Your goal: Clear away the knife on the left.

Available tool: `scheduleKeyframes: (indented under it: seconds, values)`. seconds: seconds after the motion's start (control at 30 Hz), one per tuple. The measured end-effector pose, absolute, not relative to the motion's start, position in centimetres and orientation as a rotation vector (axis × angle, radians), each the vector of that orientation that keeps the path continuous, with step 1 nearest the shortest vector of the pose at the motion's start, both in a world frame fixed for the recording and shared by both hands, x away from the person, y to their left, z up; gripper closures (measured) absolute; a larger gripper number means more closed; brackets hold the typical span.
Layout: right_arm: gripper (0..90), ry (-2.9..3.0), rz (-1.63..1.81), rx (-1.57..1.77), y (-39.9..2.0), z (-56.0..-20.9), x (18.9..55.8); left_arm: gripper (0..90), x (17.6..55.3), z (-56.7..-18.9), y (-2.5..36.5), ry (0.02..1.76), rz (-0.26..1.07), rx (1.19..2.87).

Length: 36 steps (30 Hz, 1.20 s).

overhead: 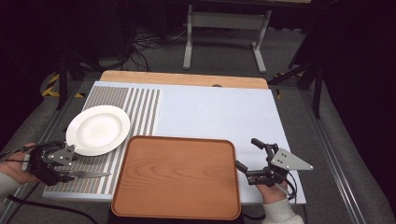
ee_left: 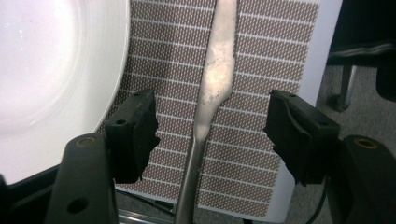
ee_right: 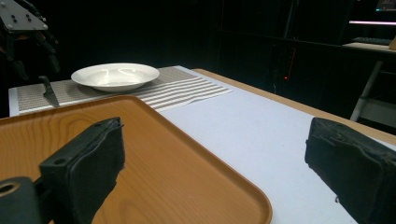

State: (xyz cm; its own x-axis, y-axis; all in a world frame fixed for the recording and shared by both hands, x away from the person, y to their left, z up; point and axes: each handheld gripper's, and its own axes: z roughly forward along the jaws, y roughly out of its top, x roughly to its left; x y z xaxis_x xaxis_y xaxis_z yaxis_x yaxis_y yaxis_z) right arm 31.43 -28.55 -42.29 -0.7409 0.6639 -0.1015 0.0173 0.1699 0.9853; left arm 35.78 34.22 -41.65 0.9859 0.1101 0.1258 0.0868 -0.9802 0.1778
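Note:
A metal table knife (overhead: 89, 175) lies on the striped placemat (overhead: 140, 107) at the near left, its blade pointing toward the tray. My left gripper (overhead: 65, 173) hovers over its handle end. In the left gripper view the knife (ee_left: 208, 93) runs up between the two pads (ee_left: 133, 130), which stand apart from it on both sides; the gripper (ee_left: 212, 126) is open. A white plate (overhead: 98, 129) sits just beyond it on the mat. My right gripper (overhead: 246, 153) stands open at the tray's right edge, with nothing between its jaws (ee_right: 215, 154).
A wooden tray (overhead: 177, 186) lies bare at the near middle, overhanging the table's front edge. The pale blue table cover (overhead: 215, 112) stretches behind it. The plate (ee_right: 115, 74), the knife (ee_right: 49, 93) and the left gripper (ee_right: 23, 23) appear far off in the right gripper view.

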Motion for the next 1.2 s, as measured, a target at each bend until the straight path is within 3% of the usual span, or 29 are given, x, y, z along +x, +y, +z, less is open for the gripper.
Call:
scheduleKeyframes:
  seconds: [0.5, 1.2]
  values:
    - [5.4, 1.934, 1.581, 0.640, -28.6, -41.9, 30.8, 48.4, 37.4, -43.3, 34.2, 0.042, 0.140, 3.059]
    - [5.4, 1.891, 1.601, 0.656, -29.8, -41.8, 29.6, 78.0, 38.5, -44.4, 33.6, -0.102, 0.027, 3.198]
